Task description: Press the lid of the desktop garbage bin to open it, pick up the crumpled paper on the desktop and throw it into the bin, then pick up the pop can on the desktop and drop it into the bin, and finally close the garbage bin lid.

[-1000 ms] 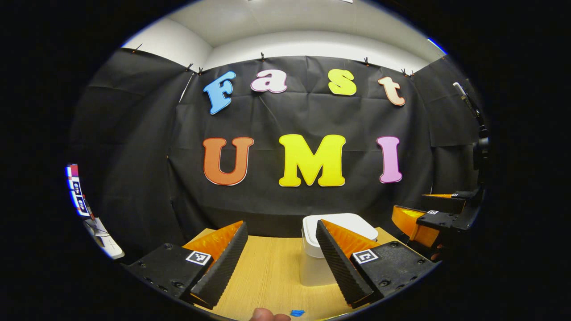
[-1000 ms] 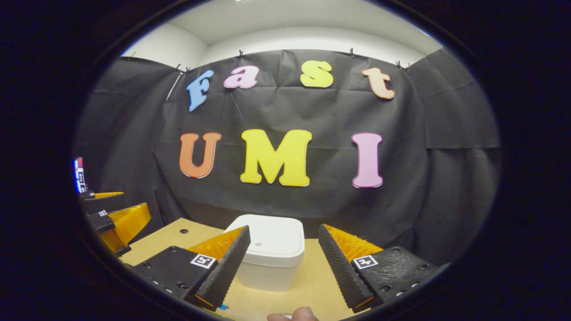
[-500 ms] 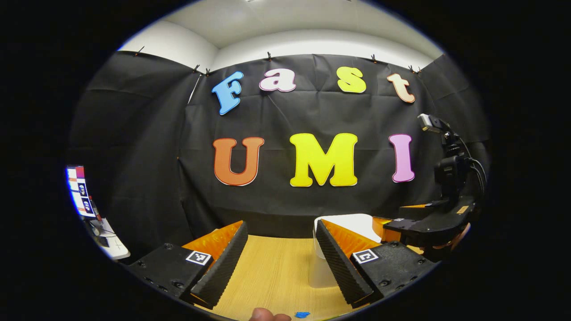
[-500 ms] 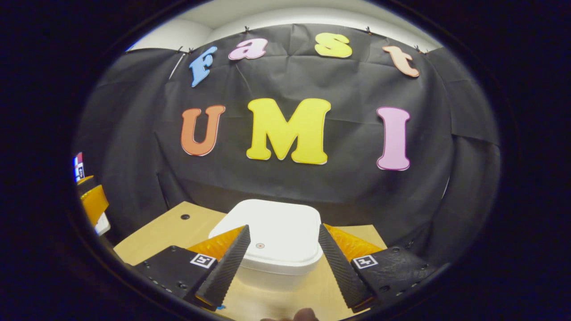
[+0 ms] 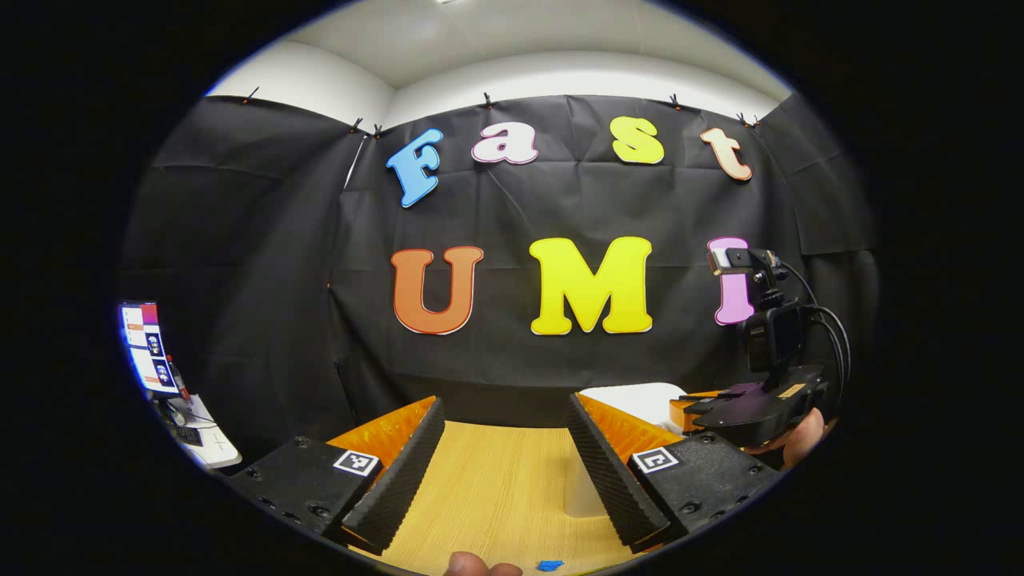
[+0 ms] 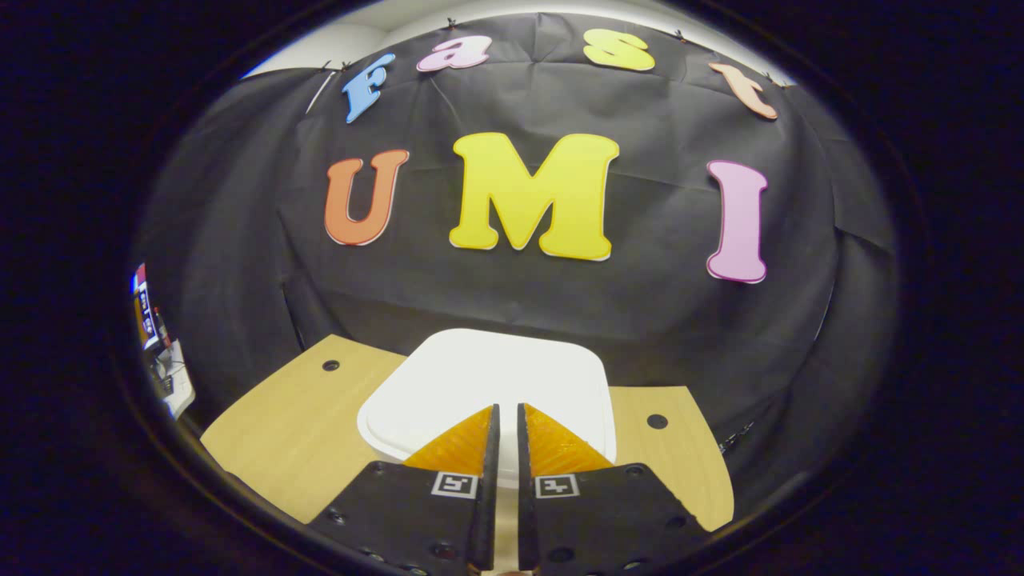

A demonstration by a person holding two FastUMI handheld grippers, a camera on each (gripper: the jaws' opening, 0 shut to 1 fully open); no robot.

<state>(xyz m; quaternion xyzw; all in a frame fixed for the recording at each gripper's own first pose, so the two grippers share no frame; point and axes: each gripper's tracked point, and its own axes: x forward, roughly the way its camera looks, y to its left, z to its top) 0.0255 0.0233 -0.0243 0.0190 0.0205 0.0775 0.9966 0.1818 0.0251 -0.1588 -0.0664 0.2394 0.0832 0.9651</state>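
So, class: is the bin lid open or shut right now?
Shut: the white lid lies flat on the bin, with the closed right gripper over it.

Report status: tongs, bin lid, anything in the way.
Right tongs shut, empty, tips over the bin lid. Left tongs open, empty, above the desktop. Lid down. Nothing in the way.

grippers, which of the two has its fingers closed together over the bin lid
The right gripper: its fingers nearly touch, poised over the closed white bin lid. The left gripper has its fingers spread wide over the wooden table.
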